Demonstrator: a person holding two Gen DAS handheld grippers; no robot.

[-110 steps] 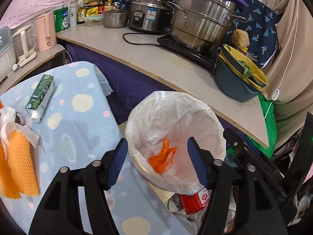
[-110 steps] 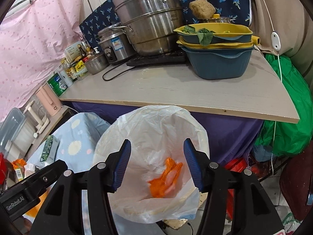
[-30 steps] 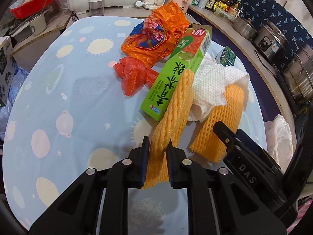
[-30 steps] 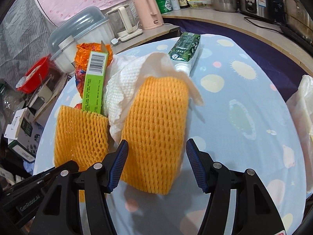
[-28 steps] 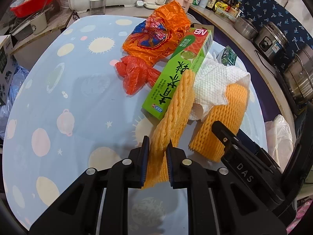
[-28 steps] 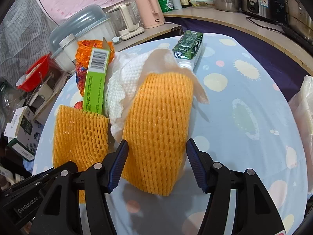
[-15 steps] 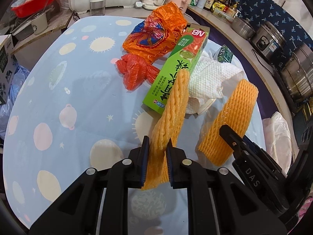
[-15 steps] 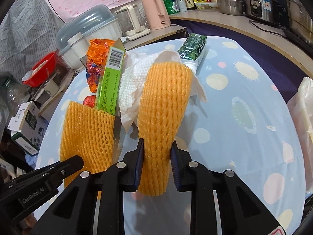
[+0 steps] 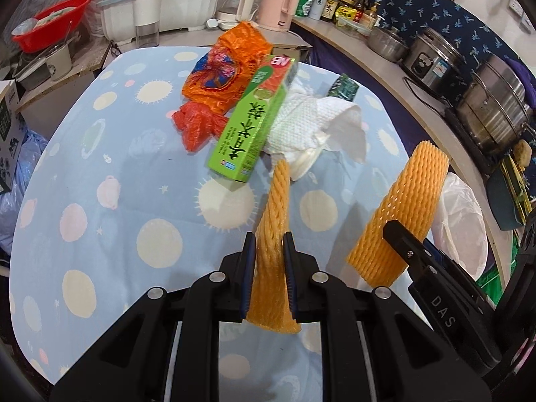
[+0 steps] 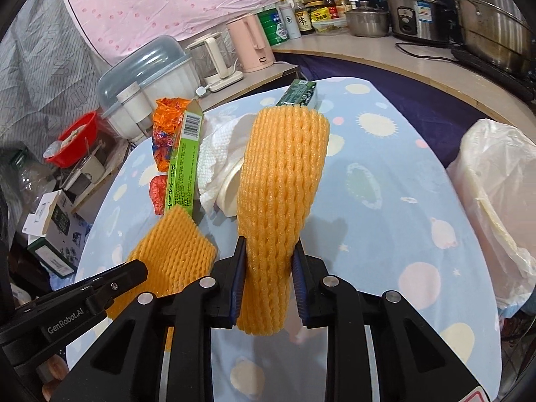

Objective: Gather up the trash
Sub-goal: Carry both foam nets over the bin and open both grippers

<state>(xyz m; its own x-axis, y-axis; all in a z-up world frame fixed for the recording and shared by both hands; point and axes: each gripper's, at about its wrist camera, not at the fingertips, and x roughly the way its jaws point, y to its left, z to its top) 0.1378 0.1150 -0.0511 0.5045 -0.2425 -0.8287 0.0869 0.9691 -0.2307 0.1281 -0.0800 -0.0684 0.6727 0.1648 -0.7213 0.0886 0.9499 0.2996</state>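
My left gripper (image 9: pixel 269 269) is shut on an orange foam net sleeve (image 9: pixel 273 234) and holds it above the table. My right gripper (image 10: pixel 268 279) is shut on a second orange foam net sleeve (image 10: pixel 278 181), also lifted; it shows at the right of the left wrist view (image 9: pixel 405 214). On the blue spotted tablecloth (image 9: pixel 110 201) lie a green box (image 9: pixel 253 124), an orange snack bag (image 9: pixel 227 67), a red plastic bag (image 9: pixel 197 124), crumpled white paper towel (image 9: pixel 301 124) and a green toothpaste box (image 10: pixel 298 93). The bin with a white bag (image 10: pixel 499 187) stands at the table's right.
A counter (image 10: pixel 418 63) behind holds steel pots (image 10: pixel 485 10), a rice cooker (image 9: pixel 432 57), a pink kettle (image 10: pixel 251 43) and bottles. A white dish container (image 10: pixel 147 77) and red basin (image 10: pixel 75 134) stand at the left. Boxes (image 10: pixel 50 224) sit on the floor.
The right gripper closed on the second foam sleeve about half a second ago. Both grippers have since lifted their sleeves up and off the pile, uncovering the paper towel.
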